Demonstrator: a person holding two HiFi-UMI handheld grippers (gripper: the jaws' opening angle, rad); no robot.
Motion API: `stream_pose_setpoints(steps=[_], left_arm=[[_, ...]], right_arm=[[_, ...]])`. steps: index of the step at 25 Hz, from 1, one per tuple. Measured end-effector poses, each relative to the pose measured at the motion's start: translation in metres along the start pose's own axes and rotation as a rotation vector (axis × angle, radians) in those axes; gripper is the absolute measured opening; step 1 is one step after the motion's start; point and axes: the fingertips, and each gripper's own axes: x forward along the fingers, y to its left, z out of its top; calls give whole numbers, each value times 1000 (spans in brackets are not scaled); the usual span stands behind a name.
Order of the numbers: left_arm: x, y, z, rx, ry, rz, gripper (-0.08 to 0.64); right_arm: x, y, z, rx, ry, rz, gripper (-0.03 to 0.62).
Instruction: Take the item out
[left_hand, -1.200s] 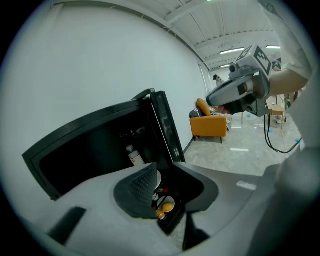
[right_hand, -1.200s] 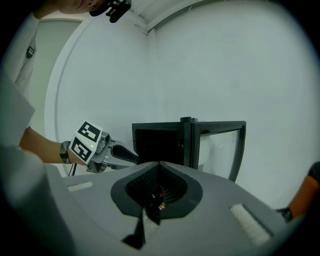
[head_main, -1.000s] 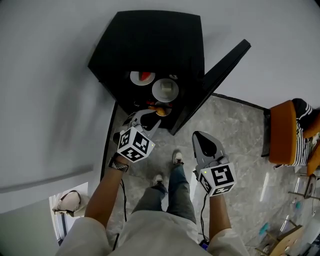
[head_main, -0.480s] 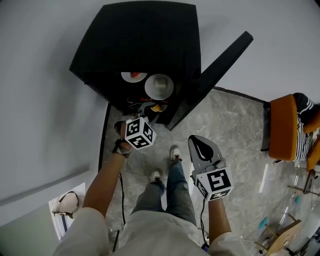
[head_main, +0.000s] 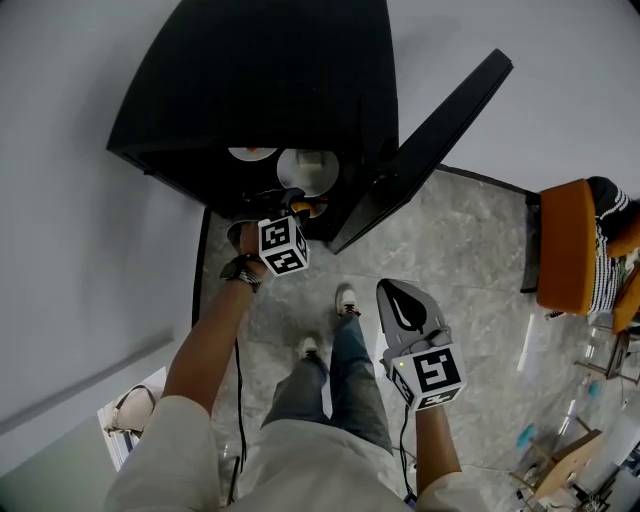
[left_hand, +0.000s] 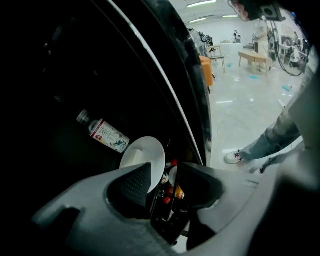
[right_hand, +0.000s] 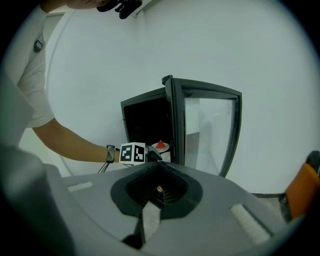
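A black cabinet stands on the floor with its glass door swung open. On its shelves sit a white plate, a white bowl, a lying bottle and small red and orange items. My left gripper reaches into the cabinet's opening. Its jaws have just been opening and stand open, pressing on nothing. The plate's edge and the small items show in the gap of this left gripper. My right gripper hangs back over the floor, shut and empty, and in its own view this right gripper faces the cabinet.
An orange chair stands at the right by the wall. The person's shoes are on the marble floor in front of the cabinet. A bag lies at the lower left. The open door stands between my right gripper and the cabinet's right side.
My left gripper has moved down and forward into the cabinet's opening, rolled, and its jaws have spread. The right gripper has sunk a little.
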Motion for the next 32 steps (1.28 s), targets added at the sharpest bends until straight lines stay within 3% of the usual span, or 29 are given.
stream_pose_setpoints(steps=[10,15,32], left_arm=[[50,14,-8,21,49,-29,181],[60,7,-13,55,74,-40,138],[48,-8,-11,110,80,-36,100]], right_arm=[[7,-18,-12,34,38,-24,8],[12,-24,-18,54,57,-26,8],[13,-22,-26,74,62,-18,8]])
